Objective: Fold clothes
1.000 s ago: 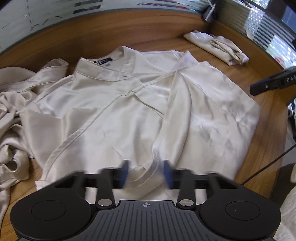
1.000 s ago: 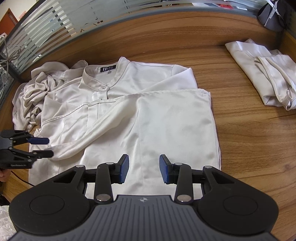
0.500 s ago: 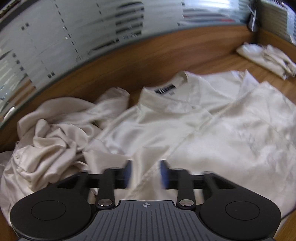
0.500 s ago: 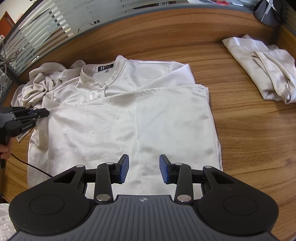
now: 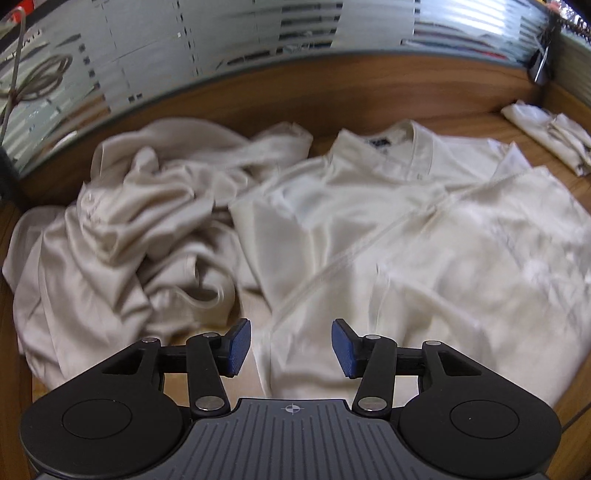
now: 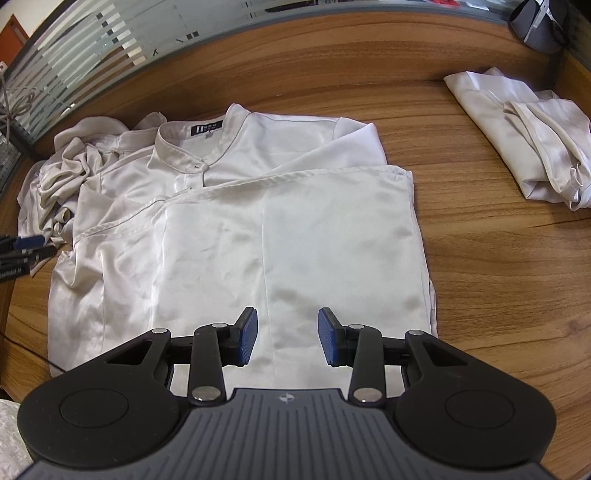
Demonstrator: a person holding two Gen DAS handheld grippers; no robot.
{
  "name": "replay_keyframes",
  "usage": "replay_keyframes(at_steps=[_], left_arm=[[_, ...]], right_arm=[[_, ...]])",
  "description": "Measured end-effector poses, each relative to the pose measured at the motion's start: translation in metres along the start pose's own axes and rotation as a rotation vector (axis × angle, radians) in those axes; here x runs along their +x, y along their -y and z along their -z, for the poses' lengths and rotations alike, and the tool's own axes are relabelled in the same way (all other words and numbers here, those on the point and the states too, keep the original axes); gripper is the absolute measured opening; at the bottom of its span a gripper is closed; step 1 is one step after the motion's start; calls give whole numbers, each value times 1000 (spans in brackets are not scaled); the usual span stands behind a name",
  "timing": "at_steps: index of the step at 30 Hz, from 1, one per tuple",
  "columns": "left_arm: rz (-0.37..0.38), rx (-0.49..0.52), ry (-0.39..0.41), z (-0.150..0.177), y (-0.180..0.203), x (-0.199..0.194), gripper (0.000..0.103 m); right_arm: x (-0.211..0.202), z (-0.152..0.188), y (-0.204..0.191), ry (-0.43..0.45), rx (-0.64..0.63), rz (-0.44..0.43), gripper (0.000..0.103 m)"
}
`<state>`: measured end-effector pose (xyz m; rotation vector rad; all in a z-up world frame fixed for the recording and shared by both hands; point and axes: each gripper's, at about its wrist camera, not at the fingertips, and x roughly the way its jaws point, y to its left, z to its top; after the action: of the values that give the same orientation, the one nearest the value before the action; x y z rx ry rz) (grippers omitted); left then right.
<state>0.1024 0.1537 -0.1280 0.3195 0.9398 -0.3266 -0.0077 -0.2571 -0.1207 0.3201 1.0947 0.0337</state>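
Note:
A cream satin shirt [image 6: 258, 229] with a band collar lies flat on the wooden table [image 6: 498, 280], its lower part folded up over the chest. It also shows in the left wrist view [image 5: 424, 251]. My right gripper [image 6: 288, 341] is open and empty just above the shirt's near edge. My left gripper [image 5: 291, 347] is open and empty over the shirt's left side edge; it also shows at the left rim of the right wrist view [image 6: 29, 245].
A crumpled pile of cream clothes [image 5: 129, 229] lies left of the shirt, also in the right wrist view [image 6: 74, 166]. A folded cream garment [image 6: 524, 136] lies at the far right. A striped glass partition [image 5: 221, 55] runs behind the table. A dark holder [image 6: 535, 22] stands at the far right corner.
My left gripper carried the sleeve left across the shirt, let it go and opened wider, now at the left edge facing the crumpled pile. The right gripper stayed nearly still.

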Motion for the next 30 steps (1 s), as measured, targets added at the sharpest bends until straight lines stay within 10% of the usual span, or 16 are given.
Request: replay_keyframes(at_steps=[10, 13, 18, 24, 30], left_arm=[[-52, -86, -23, 14, 4, 25, 49], [-58, -103, -3, 13, 5, 28, 12], [-79, -214, 102, 12, -4, 7, 12], [-120, -403, 32, 17, -28, 4, 16], [-118, -431, 45, 27, -29, -19, 54]], right_arm=[[2, -1, -2, -15, -19, 3, 41], [2, -1, -1, -17, -15, 4, 41], [0, 0, 1, -14, -11, 9, 41], [0, -1, 6, -12, -7, 26, 41], [1, -2, 16, -5, -9, 54, 41]])
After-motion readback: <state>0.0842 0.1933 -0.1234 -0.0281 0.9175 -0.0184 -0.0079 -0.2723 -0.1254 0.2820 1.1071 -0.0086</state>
